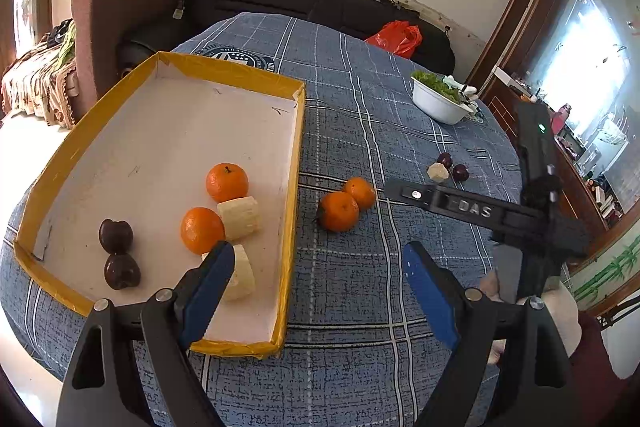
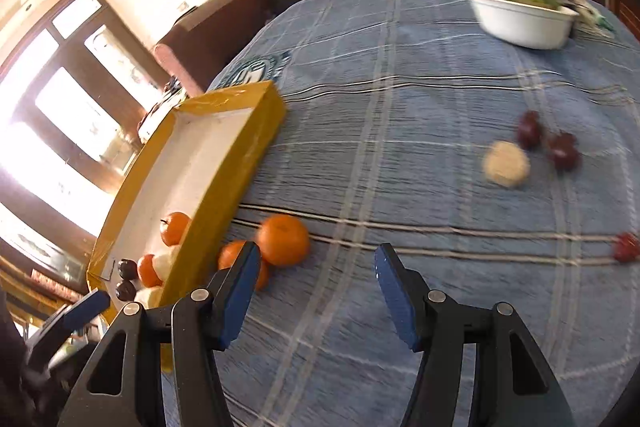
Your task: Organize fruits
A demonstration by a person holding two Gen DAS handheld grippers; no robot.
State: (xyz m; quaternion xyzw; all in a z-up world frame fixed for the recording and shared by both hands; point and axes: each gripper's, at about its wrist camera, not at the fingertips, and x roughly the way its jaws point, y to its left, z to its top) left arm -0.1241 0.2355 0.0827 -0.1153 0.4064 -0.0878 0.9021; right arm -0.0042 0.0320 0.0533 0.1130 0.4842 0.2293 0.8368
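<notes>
Left wrist view takes in, largest first, a round table under a blue plaid tablecloth (image 1: 360, 131), with a shallow yellow-rimmed tray (image 1: 290, 195) lying toward nine o'clock on it. Inside the tray sit two tangerines (image 1: 227, 182), two peeled banana pieces (image 1: 239, 218) and two dark plums (image 1: 116, 235). At two o'clock a white bowl of greens (image 1: 438, 99) stands well apart from everything else.

Still loose on the cloth are a pair of touching tangerines (image 1: 339, 211) just beside the tray's right wall, and farther toward two o'clock a banana stub (image 1: 437, 172) with two plums (image 1: 460, 172) beside it. Right wrist view adds a small reddish fruit (image 2: 626, 247) at three o'clock, too blurred to name.

The left gripper (image 1: 320, 283) hangs over the tray's near corner with its jaws spread wide and nothing between them. The right gripper (image 2: 316, 267) has its jaws parted and empty, near the loose tangerines.

Tangerines look light and firm but round, so likely to roll; a hold across the widest part seems best. Peeled banana is probably soft and slick, wanting a gentle squeeze.
</notes>
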